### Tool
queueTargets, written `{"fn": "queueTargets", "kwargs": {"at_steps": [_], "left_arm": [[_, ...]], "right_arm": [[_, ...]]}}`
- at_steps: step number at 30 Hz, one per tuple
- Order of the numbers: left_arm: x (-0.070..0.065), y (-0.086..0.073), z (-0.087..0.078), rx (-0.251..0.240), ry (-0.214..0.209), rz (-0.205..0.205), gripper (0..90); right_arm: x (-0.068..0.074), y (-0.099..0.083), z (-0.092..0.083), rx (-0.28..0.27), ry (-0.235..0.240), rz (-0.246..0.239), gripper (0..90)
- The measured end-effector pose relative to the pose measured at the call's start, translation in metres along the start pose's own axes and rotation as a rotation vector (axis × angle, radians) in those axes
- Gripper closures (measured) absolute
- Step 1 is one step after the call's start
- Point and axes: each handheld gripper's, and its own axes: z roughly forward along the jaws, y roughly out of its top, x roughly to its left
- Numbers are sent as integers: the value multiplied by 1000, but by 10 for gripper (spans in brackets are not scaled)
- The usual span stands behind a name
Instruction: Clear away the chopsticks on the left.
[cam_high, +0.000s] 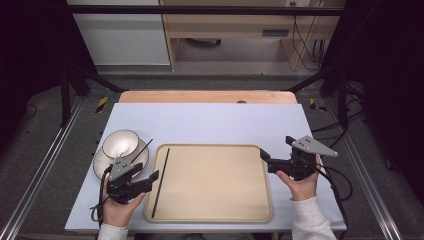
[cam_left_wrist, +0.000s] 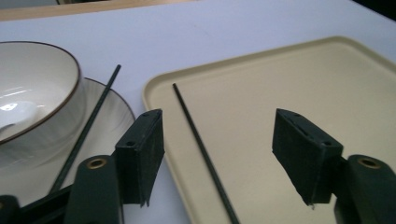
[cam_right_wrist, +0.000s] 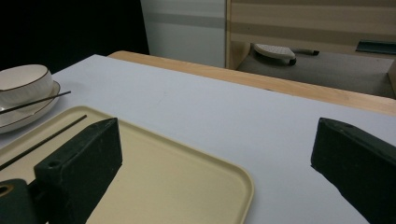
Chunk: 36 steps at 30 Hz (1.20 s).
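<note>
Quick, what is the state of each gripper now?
Left gripper: open, holding nothing; a chopstick lies on the tray between its jaws.
Right gripper: open, holding nothing.

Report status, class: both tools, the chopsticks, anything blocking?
Left tool open, one chopstick flat on tray between its jaws. Right tool open, empty. Second chopstick resting across plate beside bowl. Nothing blocking.
</note>
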Motion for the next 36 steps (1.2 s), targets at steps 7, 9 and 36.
{"fn": "queueTargets", "kwargs": {"at_steps": [7, 9, 36], "left_arm": [[15, -14, -12, -28, -16, 26, 253], [24, -22, -19, -11, -10, 69, 247], [58, -61, -18, 117, 78, 15, 220]], "right_arm": [[0, -1, 2, 6, -2, -3, 22], [0, -2, 2, 8, 0, 2, 22], [2, -5, 8, 29, -3, -12, 23]]}}
